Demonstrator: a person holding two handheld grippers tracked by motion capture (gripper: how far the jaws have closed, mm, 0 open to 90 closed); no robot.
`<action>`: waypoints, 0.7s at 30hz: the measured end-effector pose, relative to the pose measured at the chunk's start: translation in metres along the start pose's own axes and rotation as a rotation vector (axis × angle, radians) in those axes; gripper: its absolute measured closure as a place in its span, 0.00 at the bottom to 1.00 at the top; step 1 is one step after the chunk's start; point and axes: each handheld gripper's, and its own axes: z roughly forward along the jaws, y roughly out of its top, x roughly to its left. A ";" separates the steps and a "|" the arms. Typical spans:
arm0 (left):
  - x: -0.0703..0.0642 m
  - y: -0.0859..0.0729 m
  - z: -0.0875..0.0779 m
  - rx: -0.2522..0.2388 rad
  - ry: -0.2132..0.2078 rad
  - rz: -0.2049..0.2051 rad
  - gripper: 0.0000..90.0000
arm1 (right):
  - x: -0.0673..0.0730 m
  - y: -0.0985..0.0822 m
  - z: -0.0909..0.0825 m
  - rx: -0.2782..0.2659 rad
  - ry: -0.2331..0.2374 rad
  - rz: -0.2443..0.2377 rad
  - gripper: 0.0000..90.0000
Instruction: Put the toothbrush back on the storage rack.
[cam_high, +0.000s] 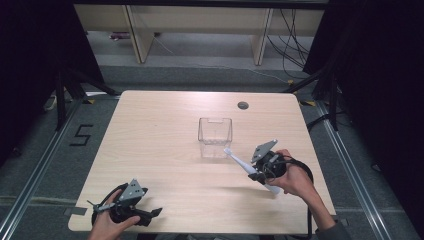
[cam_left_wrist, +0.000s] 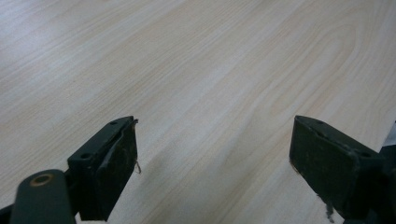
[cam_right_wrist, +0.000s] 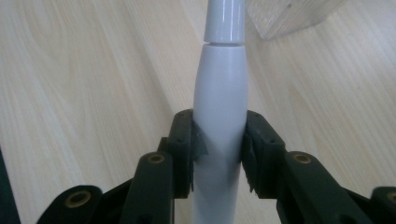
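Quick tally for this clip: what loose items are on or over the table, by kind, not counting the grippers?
Electric toothbrush, white, clamped in the right gripper: 1
Clear plastic container, standing on the table: 1
Total: 2

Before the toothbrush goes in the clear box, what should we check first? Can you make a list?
1. Right gripper fingers squeeze the toothbrush on both sides: ok.
2. Toothbrush head points toward the clear box: ok.
3. Clear box stands upright with its top open: ok.
4. Clear box is empty inside: looks so, but cannot tell for sure through the clear walls.
5. Left gripper sits far from the box, out of the way: ok.
6. Left gripper is open and holds nothing: ok.
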 end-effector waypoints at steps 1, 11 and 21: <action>0.002 0.000 -0.002 0.016 0.006 0.026 0.16 | -0.003 -0.001 -0.002 -0.038 0.006 0.001 0.74; 0.000 0.000 -0.002 -0.004 -0.001 0.006 0.17 | -0.017 -0.004 -0.010 -0.245 -0.044 0.093 0.74; 0.003 0.001 -0.003 0.022 0.007 0.028 0.17 | -0.029 -0.007 -0.010 -0.362 -0.028 0.162 0.74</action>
